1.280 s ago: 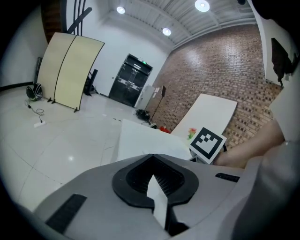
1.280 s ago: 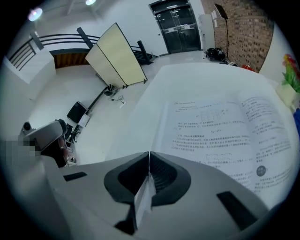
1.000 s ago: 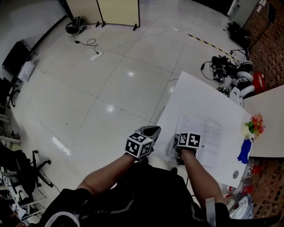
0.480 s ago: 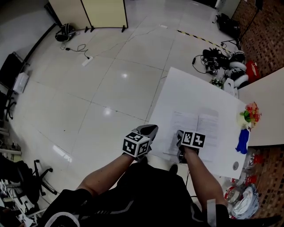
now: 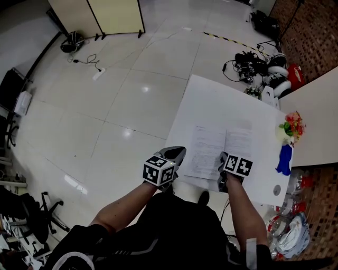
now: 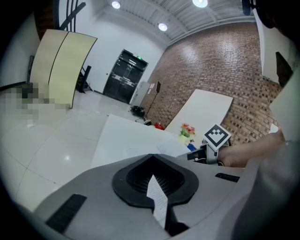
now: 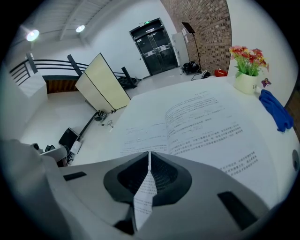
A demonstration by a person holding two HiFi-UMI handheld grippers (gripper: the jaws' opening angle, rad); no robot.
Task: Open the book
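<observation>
The book [image 5: 219, 147] lies open and flat on the white table [image 5: 211, 100], two printed pages up. My right gripper [image 5: 224, 161] hangs over its near edge, close to the spine, pointing steeply down. In the right gripper view the open book [image 7: 201, 122] spreads just beyond the right gripper [image 7: 149, 154]; the jaws are shut, with a thin printed white slip in the seam. My left gripper [image 5: 178, 153] is by the table's left edge, off the book. The left gripper [image 6: 151, 157] is shut too, with the same kind of slip in its seam.
A flower pot [image 5: 289, 129], a blue cloth [image 5: 283, 160] and a small round object [image 5: 277, 190] sit along the table's right side. A second white tabletop [image 5: 317, 116] adjoins there. Cables and gear [image 5: 261, 68] lie on the floor beyond; a folding screen [image 5: 100, 13] stands far left.
My right gripper has slid rightward along the book's near edge, from the left page toward the spine. The left gripper shifted a little. The book stays open and flat.
</observation>
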